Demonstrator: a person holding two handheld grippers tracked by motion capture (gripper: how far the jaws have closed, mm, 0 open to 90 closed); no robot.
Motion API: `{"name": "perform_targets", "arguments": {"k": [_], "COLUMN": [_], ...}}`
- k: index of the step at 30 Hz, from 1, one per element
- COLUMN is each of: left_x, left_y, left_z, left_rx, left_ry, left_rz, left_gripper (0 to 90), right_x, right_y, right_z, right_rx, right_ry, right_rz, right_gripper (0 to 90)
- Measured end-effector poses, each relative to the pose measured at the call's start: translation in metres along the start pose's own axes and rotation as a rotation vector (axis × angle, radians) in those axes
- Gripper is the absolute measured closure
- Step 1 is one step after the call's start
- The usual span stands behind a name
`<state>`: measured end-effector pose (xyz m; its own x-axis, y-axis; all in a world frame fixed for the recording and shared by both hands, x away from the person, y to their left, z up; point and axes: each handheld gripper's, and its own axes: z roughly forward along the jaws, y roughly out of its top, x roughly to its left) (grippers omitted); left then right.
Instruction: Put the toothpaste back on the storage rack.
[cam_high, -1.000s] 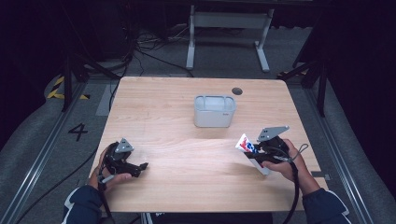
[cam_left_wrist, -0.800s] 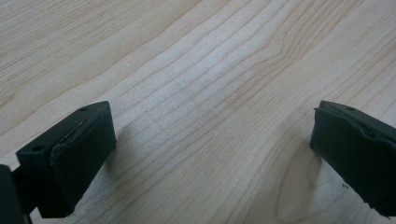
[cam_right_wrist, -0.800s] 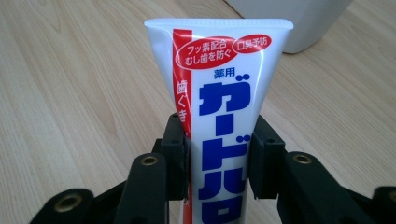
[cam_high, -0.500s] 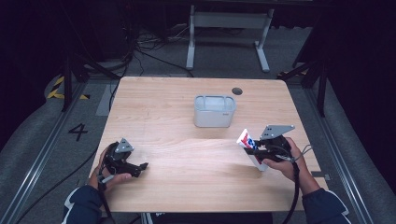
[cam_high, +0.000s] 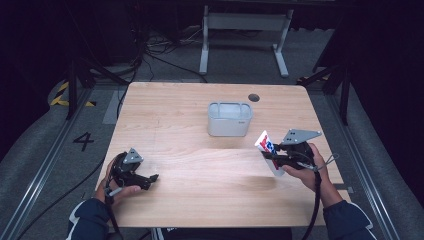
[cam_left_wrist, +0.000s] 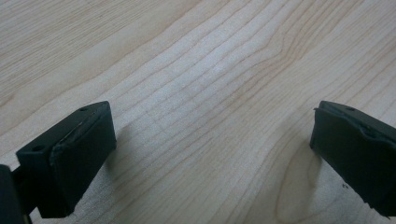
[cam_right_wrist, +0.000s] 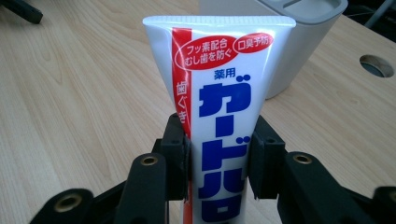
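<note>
- A toothpaste tube (cam_right_wrist: 219, 107), white with a red stripe and blue Japanese lettering, is clamped between the jaws of the right gripper (cam_right_wrist: 218, 161); its flat crimped end points up and away from the gripper.
- In the high view the same tube (cam_high: 266, 145) is held above the right part of the table, its crimped end tilted toward the container (whether its lower end touches the wood is hidden by the gripper).
- The right gripper (cam_high: 280, 157) sits in the person's right hand (cam_high: 309, 167), with its grey three-cornered plate on top and a cable trailing toward the near edge.
- A pale grey container (cam_high: 229, 119), open at the top, stands on the table just beyond the tube, near the middle of the far half.
- The left gripper (cam_high: 150, 178) rests low at the near left, held by the left hand (cam_high: 116, 185); its jaws stand wide apart with nothing between them but bare wood.
- The wooden table (cam_high: 175, 125) has a round hole (cam_high: 254, 97) near its far edge.
</note>
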<state>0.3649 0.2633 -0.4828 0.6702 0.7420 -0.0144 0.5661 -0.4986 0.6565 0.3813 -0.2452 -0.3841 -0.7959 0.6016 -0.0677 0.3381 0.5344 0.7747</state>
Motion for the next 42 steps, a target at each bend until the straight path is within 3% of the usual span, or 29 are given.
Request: {"name": "perform_targets", "arguments": {"k": [21, 42], "left_x": [0.000, 0.000], "left_y": [0.000, 0.000], "left_z": [0.000, 0.000], "left_rx": [-0.005, -0.002], "left_ry": [0.001, 0.001], "left_rz": [-0.001, -0.001], "left_gripper": [0.6, 0.6], "right_x": [-0.002, 0.001], "right_y": [0.030, 0.061], "right_z": [-0.002, 0.001], "right_rx": [-0.080, -0.124], "right_ry": [-0.019, 0.010], "right_rz": [-0.022, -0.050], "right_gripper": [64.9, 64.7]}}
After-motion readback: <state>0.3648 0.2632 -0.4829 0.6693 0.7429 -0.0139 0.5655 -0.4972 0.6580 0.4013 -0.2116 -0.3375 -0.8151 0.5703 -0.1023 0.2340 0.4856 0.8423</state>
